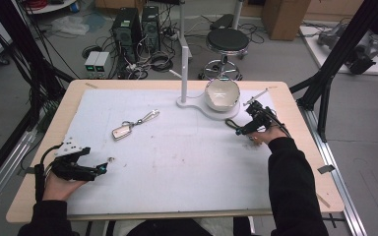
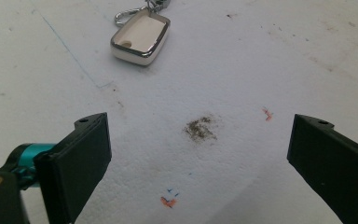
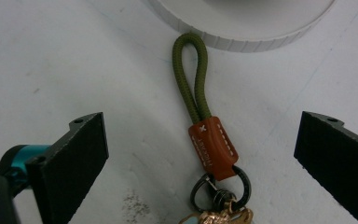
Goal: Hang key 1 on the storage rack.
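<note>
Black fingers of the right gripper (image 3: 200,163) stand spread around the olive-green cord keychain with an orange leather tab (image 3: 212,147), lying at frame centre below the white round stand base (image 3: 242,23). The left gripper (image 2: 198,163) is spread too, empty; the cream chrome-rimmed key fob (image 2: 140,37) lies upper left on the white counter (image 2: 261,60).

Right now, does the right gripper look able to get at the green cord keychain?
Probably yes. The right gripper has its jaws wide open on either side of the green cord keychain, which lies flat on the white mat with nothing across it; the white stand base sits just beyond its loop.
</note>
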`<state>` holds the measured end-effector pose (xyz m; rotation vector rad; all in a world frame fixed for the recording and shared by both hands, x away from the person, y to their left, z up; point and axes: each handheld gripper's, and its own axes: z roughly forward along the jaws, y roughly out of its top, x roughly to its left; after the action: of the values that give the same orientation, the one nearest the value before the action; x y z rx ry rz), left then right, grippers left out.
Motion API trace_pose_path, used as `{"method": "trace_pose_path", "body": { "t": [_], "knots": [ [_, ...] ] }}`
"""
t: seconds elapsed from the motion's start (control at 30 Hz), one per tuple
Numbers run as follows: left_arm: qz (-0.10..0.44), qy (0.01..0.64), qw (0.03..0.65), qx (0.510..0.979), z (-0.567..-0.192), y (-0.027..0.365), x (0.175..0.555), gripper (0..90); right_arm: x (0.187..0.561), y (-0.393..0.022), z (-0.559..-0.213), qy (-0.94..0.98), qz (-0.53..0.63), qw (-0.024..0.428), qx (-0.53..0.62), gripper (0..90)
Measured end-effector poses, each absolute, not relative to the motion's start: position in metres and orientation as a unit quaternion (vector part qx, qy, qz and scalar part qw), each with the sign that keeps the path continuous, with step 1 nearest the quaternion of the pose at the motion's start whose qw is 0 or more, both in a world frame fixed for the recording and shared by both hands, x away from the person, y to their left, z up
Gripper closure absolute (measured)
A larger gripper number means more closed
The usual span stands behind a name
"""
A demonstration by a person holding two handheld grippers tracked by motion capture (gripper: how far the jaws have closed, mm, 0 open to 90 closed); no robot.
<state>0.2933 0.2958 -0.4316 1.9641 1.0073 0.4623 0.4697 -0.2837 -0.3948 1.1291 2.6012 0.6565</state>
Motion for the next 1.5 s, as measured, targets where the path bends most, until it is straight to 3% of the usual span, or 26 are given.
{"method": "trace_pose_path", "body": {
  "t": [0.13,0.17,0.33,0.43,0.47,0.5,0.57,0.67,0.7,0.73,0.87,1.07,1.33,1.5],
  "knots": [
    [0.186,0.403,0.428,0.787,-0.431,0.296,0.293,6.7,0.479,-0.283,-0.398,0.891,0.21,0.099,0.391,6.2],
    [0.187,0.404,0.429,0.786,-0.431,0.296,0.292,6.7,0.483,-0.285,-0.4,0.891,0.215,0.081,0.391,15.6],
    [0.187,0.401,0.431,0.786,-0.431,0.296,0.291,6.7,0.486,-0.287,-0.407,0.896,0.187,0.059,0.398,23.0],
    [0.188,0.402,0.433,0.785,-0.431,0.297,0.29,6.7,0.487,-0.29,-0.412,0.901,0.168,0.047,0.398,33.6],
    [0.188,0.402,0.433,0.784,-0.431,0.297,0.29,6.7,0.488,-0.29,-0.412,0.903,0.165,0.049,0.394,40.2],
    [0.188,0.403,0.433,0.784,-0.431,0.297,0.29,6.7,0.488,-0.29,-0.412,0.903,0.165,0.049,0.394,40.2],
    [0.188,0.403,0.433,0.784,-0.431,0.297,0.29,6.7,0.487,-0.286,-0.413,0.906,0.158,0.054,0.389,49.0],
    [0.188,0.402,0.432,0.785,-0.431,0.297,0.291,6.7,0.486,-0.284,-0.415,0.911,0.143,0.064,0.382,51.9],
    [0.189,0.401,0.431,0.786,-0.431,0.297,0.291,6.7,0.485,-0.283,-0.415,0.912,0.143,0.064,0.38,55.5],
    [0.188,0.402,0.431,0.786,-0.431,0.297,0.291,6.7,0.483,-0.281,-0.413,0.914,0.14,0.07,0.375,65.0],
    [0.189,0.4,0.431,0.786,-0.431,0.297,0.291,6.7,0.48,-0.28,-0.411,0.917,0.136,0.073,0.368,75.2],
    [0.19,0.4,0.432,0.786,-0.431,0.297,0.29,6.7,0.474,-0.278,-0.408,0.916,0.139,0.09,0.367,77.5],
    [0.193,0.402,0.433,0.783,-0.432,0.298,0.288,6.7,0.467,-0.28,-0.396,0.91,0.185,0.053,0.367,77.4],
    [0.192,0.401,0.432,0.785,-0.432,0.297,0.288,6.7,0.462,-0.275,-0.385,0.905,0.223,0.055,0.359,77.4]
  ]
}}
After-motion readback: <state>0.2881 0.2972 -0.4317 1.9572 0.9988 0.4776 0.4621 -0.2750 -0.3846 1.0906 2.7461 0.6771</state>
